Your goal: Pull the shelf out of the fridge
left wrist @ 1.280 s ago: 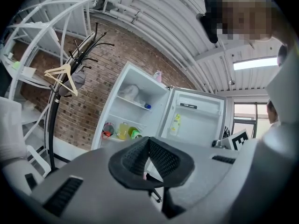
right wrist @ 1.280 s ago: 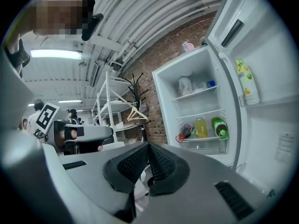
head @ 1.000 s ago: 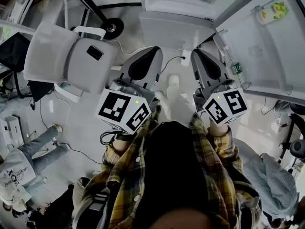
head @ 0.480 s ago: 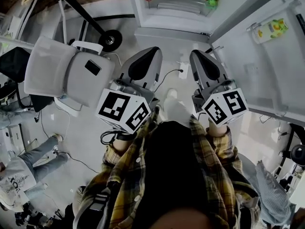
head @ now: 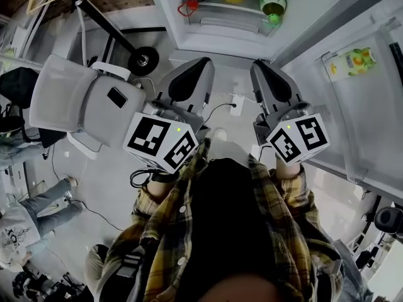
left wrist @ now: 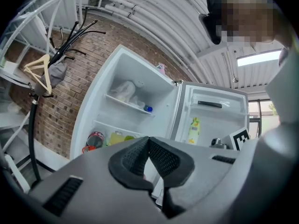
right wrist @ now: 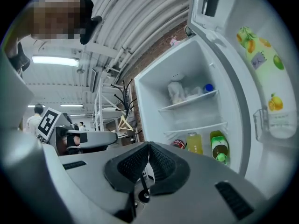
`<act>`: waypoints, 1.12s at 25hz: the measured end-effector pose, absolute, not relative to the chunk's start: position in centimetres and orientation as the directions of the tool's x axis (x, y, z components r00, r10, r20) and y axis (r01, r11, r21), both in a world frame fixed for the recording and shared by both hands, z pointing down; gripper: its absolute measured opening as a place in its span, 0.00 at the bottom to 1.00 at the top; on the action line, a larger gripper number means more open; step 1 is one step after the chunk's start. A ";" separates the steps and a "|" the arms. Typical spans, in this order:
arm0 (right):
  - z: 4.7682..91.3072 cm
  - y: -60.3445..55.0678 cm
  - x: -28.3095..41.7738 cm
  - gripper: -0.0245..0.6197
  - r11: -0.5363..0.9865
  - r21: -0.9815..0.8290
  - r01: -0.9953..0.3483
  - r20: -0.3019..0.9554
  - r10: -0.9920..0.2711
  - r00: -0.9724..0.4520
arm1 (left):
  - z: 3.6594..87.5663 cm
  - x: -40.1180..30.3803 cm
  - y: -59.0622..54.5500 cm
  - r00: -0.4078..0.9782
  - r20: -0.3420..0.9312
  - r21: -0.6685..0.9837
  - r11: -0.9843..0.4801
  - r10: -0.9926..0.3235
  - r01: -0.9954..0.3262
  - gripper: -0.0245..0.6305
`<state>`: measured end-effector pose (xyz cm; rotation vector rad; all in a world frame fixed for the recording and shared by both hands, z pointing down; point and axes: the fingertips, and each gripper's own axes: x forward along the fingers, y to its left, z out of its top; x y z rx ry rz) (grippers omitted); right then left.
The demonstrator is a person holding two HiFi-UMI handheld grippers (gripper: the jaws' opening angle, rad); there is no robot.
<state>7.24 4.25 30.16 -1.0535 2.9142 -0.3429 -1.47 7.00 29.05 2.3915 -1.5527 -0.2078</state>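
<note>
The white fridge (head: 189, 30) stands open ahead of me, its door (head: 352, 87) swung out to the right. Inside, an upper shelf (right wrist: 189, 100) carries white bags and a small bottle. A lower shelf (right wrist: 194, 129) is above a red, a yellow and a green bottle (right wrist: 218, 149). Both shelves also show in the left gripper view, upper shelf (left wrist: 128, 104) and lower shelf (left wrist: 117, 127). My left gripper (head: 192, 74) and right gripper (head: 263, 74) are held side by side well short of the fridge. Both are shut with nothing between the pads.
A grey office chair (head: 82, 99) stands at the left, close to my left gripper. A coat stand with a wooden hanger (left wrist: 42, 71) is left of the fridge by the brick wall. A cable (head: 220, 109) runs over the floor. A person (head: 25, 212) stands at lower left.
The fridge's inside with its bottles has come further into the head view from the top. Both grippers stay shut and side by side.
</note>
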 end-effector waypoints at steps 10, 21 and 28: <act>31.4 2.2 7.6 0.07 0.778 -0.252 -0.576 0.065 -0.580 -0.812 | 29.6 -1.3 4.9 0.357 0.048 0.308 -0.326 -0.933 -0.894 0.04; 32.0 -4.2 5.4 0.07 0.734 -0.281 -0.618 0.067 -0.628 -0.775 | 30.2 -3.0 -2.2 0.429 0.067 0.307 -0.391 -0.901 -0.868 0.04; 30.9 -11.3 3.4 0.07 0.678 -0.270 -0.684 0.048 -0.700 -0.713 | 29.7 -3.8 -9.5 0.538 0.063 0.297 -0.499 -0.840 -0.814 0.04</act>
